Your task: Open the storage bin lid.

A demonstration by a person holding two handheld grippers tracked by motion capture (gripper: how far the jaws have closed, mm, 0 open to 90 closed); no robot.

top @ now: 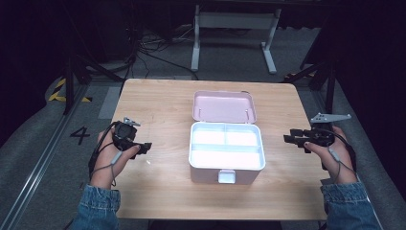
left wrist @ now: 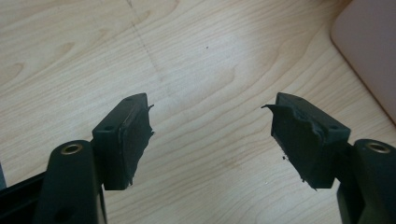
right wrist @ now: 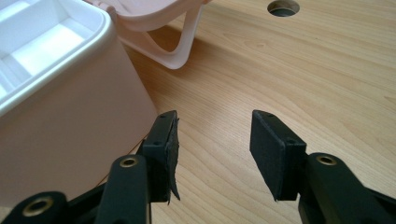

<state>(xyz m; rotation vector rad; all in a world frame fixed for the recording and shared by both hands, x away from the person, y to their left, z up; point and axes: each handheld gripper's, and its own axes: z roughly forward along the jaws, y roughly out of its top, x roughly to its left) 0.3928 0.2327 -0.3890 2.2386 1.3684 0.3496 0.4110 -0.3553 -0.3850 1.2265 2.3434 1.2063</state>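
One pink storage box (top: 226, 152) sits open near the middle of a light wood bench (top: 158, 100), w/ its lid (top: 224, 106) flipped back flat on the far side. Inside the box is a white tray split into compartments: two at the back, one long one across the front. All look bare, though glare washes out the detail. A small latch tab (top: 227, 177) sticks out of the box's front wall, on the person's side.

Left of the box, well apart from it, the left gripper (top: 142, 149) hangs over bare wood, held in the person's left hand (top: 109, 158). Its jaws stand wide apart w/ nothing between them. In the left gripper view the pads (left wrist: 299, 140) are ragged at the edges, and a pink corner of the box (left wrist: 369, 51) shows at upper right.

Right of the box, also apart from it, the right gripper (top: 292, 138) is held in the right hand (top: 335, 158), jaws pointing toward the box and spread, not holding anything. In the right gripper view the box wall (right wrist: 70, 116) is just beside the gripper's left-side jaw, the lid's hinge arm (right wrist: 184, 42) is beyond it, and a round hole (right wrist: 283, 7) in the bench lies farther off.

Both sleeves are blue denim (top: 98, 206).
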